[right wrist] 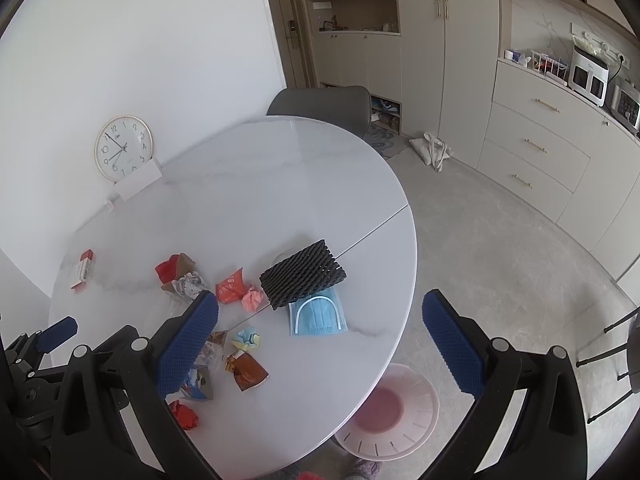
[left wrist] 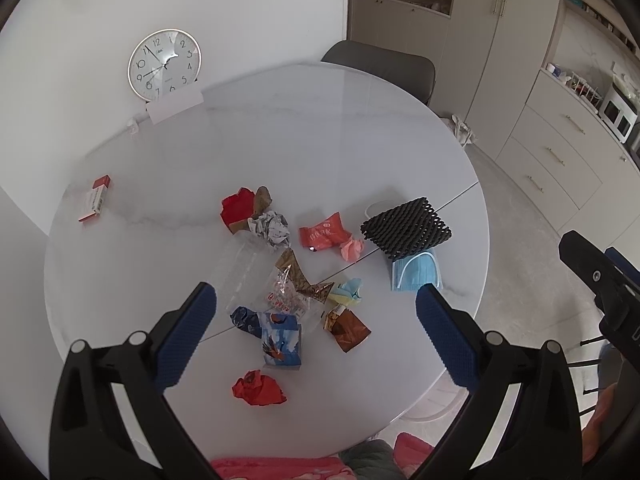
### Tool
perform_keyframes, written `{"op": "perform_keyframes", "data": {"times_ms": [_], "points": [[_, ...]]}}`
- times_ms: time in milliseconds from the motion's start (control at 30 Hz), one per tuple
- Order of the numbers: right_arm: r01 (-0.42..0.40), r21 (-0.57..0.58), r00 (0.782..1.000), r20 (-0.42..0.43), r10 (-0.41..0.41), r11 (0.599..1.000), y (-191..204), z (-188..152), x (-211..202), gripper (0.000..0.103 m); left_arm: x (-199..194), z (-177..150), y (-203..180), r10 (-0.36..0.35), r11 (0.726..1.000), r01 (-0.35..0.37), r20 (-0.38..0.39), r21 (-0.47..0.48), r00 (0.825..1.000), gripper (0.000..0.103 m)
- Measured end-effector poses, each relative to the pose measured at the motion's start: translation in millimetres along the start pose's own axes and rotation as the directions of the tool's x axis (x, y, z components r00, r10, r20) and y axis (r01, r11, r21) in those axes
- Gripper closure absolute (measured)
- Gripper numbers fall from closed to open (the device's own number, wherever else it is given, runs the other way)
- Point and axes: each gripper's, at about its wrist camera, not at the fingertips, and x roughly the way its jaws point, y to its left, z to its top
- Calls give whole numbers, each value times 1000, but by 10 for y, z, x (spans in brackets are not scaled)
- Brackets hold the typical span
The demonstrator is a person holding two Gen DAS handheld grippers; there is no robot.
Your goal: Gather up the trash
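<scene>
Trash lies scattered on the round white table (left wrist: 280, 140): a blue face mask (left wrist: 416, 274), black foam netting (left wrist: 406, 230), an orange wrapper (left wrist: 320, 234), a clear plastic container (left wrist: 248, 268), a blue printed carton (left wrist: 280, 342), a brown wrapper (left wrist: 348, 328), crumpled red paper (left wrist: 258, 388) and crumpled grey paper (left wrist: 272, 226). My left gripper (left wrist: 316, 316) is open and empty above the carton and wrappers. My right gripper (right wrist: 320, 328) is open and empty above the table edge near the mask (right wrist: 318, 316). A pink bin (right wrist: 390, 412) stands on the floor below the table edge.
A clock (left wrist: 164, 65) and white card lean on the wall at the table's back. A red-white box (left wrist: 95, 198) lies at the left. A grey chair (left wrist: 384, 66) stands behind the table. Cabinets (right wrist: 536, 148) line the right wall.
</scene>
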Motion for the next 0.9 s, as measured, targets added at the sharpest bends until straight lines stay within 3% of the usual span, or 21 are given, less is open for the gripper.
{"op": "perform_keyframes", "data": {"times_ms": [900], "points": [[-5, -1, 1000, -6, 5, 1000, 27, -25, 5, 2, 9, 30, 30, -3, 1000, 3, -9, 1, 1000, 7]]}}
